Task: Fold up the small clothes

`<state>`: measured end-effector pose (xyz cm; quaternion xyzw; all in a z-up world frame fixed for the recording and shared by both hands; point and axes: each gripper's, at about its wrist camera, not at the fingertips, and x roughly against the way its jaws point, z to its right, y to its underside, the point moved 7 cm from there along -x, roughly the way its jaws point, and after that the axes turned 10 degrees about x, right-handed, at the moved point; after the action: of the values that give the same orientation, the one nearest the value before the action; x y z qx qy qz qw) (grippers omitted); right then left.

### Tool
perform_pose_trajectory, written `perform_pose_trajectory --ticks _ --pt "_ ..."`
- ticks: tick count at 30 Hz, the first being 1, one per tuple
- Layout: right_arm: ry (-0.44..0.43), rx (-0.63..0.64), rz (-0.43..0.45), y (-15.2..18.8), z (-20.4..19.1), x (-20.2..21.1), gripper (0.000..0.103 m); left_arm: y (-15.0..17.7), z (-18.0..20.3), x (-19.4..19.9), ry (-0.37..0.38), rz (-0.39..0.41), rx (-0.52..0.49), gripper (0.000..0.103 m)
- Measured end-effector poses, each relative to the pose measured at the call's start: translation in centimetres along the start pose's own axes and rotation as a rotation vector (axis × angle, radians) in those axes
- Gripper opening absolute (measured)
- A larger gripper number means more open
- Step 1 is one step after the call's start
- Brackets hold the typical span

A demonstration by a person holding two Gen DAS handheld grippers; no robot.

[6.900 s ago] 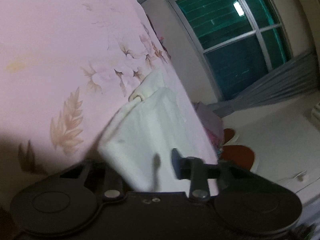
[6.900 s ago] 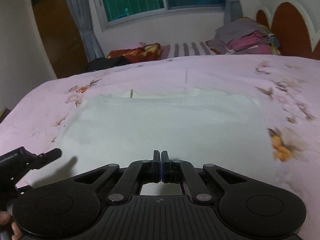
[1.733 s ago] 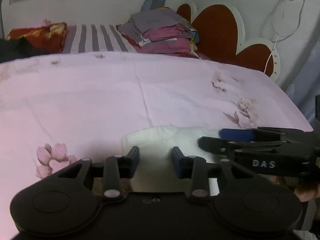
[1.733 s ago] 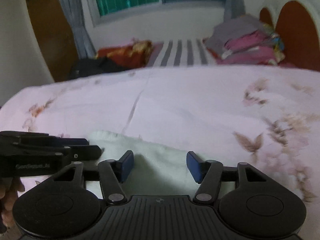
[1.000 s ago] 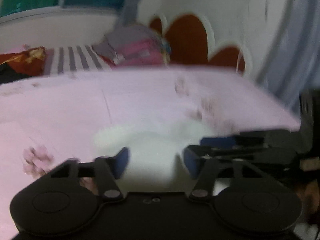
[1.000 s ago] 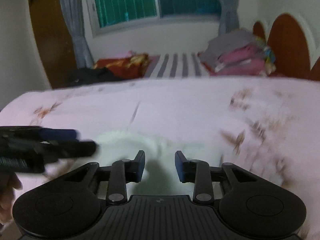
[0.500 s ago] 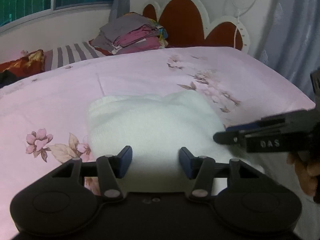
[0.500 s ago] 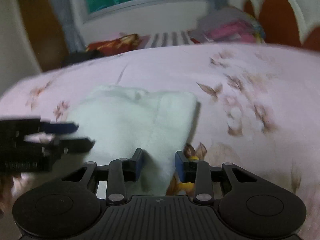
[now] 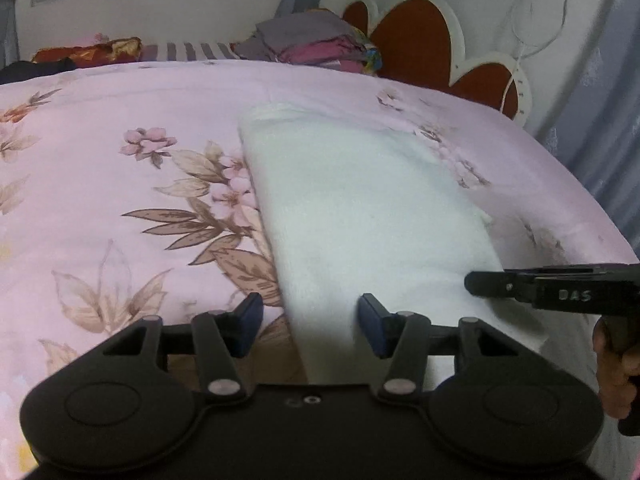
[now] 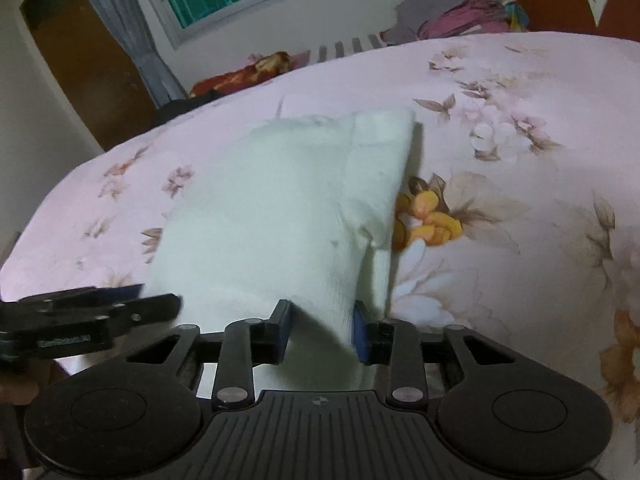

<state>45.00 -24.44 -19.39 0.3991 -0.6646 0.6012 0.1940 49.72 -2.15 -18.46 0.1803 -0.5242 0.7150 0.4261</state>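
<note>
A white garment (image 9: 360, 208) lies folded into a long strip on the pink floral bedspread (image 9: 120, 152). My left gripper (image 9: 310, 326) is open at the strip's near left edge, one pad on the bedspread, the other over the cloth. My right gripper (image 10: 322, 330) is open, its pads (image 10: 362, 336) on either side of the near end of the white garment (image 10: 280, 200), whose right edge is lifted off the bed. Each gripper shows in the other's view, the right (image 9: 492, 282) and the left (image 10: 160, 306).
A pile of folded grey and pink clothes (image 9: 316, 46) lies by the red scalloped headboard (image 9: 420, 44). A striped pillow (image 9: 192, 50) and a red-orange cushion (image 9: 88, 50) lie at the far edge. The bed's right edge (image 9: 600, 216) drops off close to the garment.
Both grippers have pulled back toward me and risen, so more of the folded strip shows. The right gripper's jaws now straddle the garment's near end, which is lifted.
</note>
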Motion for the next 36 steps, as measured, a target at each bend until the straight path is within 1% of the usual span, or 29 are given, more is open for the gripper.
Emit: perform_pose_trajectory --ticks 1,2,4,5,7,9,12,13,14,16,17,18,19,20,21,22,23,24,25,26,27,28,29,30,31,32,33,35,36 --pt "0.029 0.024 0.005 0.0 0.1 0.0 0.012 -0.1 0.5 -0.1 0.027 -0.013 -0.006 0.048" --pt "0.048 0.027 -0.002 -0.1 0.2 0.3 0.009 0.0 1.2 -0.2 0.042 -0.026 -0.021 0.047" --pt "0.103 0.078 -0.011 0.1 0.1 1.1 0.007 0.9 2.3 -0.4 0.023 -0.042 -0.093 0.049" --pt "0.128 0.107 -0.029 0.6 0.1 1.2 0.007 1.2 2.3 -0.2 0.014 -0.033 -0.104 0.049" --pt "0.122 0.095 -0.036 1.4 0.4 1.1 0.008 1.7 1.8 0.5 0.026 -0.04 -0.064 0.051" --pt "0.114 0.068 -0.033 1.3 0.5 2.2 0.008 2.8 1.2 1.5 0.03 -0.037 -0.058 0.052" --pt "0.087 0.127 -0.006 1.7 -1.0 4.1 0.008 4.6 1.0 2.9 0.039 -0.026 -0.061 0.054" --pt "0.063 0.137 -0.018 2.5 -1.6 4.3 0.008 5.0 1.1 3.2 0.036 -0.02 -0.072 0.054" --pt "0.051 0.152 -0.059 3.8 -2.1 3.8 0.008 5.2 1.0 3.5 0.033 -0.016 -0.074 0.054" --pt "0.101 0.223 -0.039 5.3 -2.8 4.0 0.008 5.3 1.0 4.0 0.033 -0.028 -0.061 0.054" --pt "0.128 0.224 -0.049 5.3 -2.9 4.3 0.008 5.2 1.0 4.4 0.031 -0.034 -0.066 0.056" --pt "0.147 0.218 -0.065 5.0 -2.9 4.6 0.008 4.8 1.0 5.1 0.028 -0.016 -0.072 0.062" --pt "0.155 0.211 -0.045 4.4 -3.1 5.5 0.008 4.0 1.1 5.9 0.024 0.032 -0.078 0.067" --pt "0.155 0.208 0.003 3.6 -3.3 6.4 0.008 3.2 1.2 6.4 0.022 0.075 -0.08 0.074" --pt "0.152 0.213 0.081 2.2 -3.6 7.6 0.008 1.8 1.4 6.8 0.034 0.124 -0.076 0.072" --pt "0.159 0.221 0.134 1.0 -3.8 8.2 0.009 0.3 1.8 6.6 0.051 0.15 -0.068 0.07" --pt "0.17 0.226 0.174 -0.4 -3.8 8.3 0.01 -0.9 2.1 6.2 0.062 0.16 -0.062 0.06" --pt "0.174 0.219 0.2 -1.9 -3.8 7.9 0.022 -2.6 2.7 5.4 0.075 0.176 -0.06 0.048" --pt "0.18 0.205 0.219 -3.4 -3.6 7.1 0.046 -3.8 3.1 4.8 0.078 0.187 -0.062 0.048" --pt "0.187 0.199 0.236 -4.5 -3.4 6.1 0.056 -5.0 3.5 3.9 0.077 0.196 -0.059 0.048" --pt "0.194 0.195 0.246 -5.6 -3.4 5.0 0.059 -6.0 3.8 2.7 0.075 0.191 -0.042 0.048" --pt "0.184 0.185 0.242 -6.5 -3.3 3.6 0.059 -6.6 3.8 1.8 0.076 0.188 -0.019 0.048" --pt "0.158 0.179 0.22 -6.9 -3.2 2.2 0.053 -6.9 3.7 0.6 0.078 0.175 0.005 0.048" --pt "0.139 0.189 0.196 -7.1 -3.0 0.9 0.019 -6.9 3.6 -0.7 0.065 0.151 0.013 0.048" --pt "0.131 0.194 0.146 -6.8 -2.8 -0.6 0.002 -6.5 3.4 -1.9 0.048 0.115 0.016 0.048" --pt "0.127 0.201 0.082 -6.2 -2.4 -2.3 0.002 -5.6 3.0 -3.8 0.042 0.04 0.031 0.048" --pt "0.142 0.212 0.029 -5.3 -1.6 -3.7 0.0 -5.2 3.0 -3.9 0.053 0.059 0.02 0.048" --pt "0.126 0.198 0.042 -5.0 -0.8 -3.9 0.0 -5.3 3.2 -3.3 0.034 0.047 0.001 0.048" --pt "0.117 0.191 0.022 -5.3 -0.7 -3.7 0.0 -5.7 3.5 -2.5 0.029 0.069 -0.012 0.048"
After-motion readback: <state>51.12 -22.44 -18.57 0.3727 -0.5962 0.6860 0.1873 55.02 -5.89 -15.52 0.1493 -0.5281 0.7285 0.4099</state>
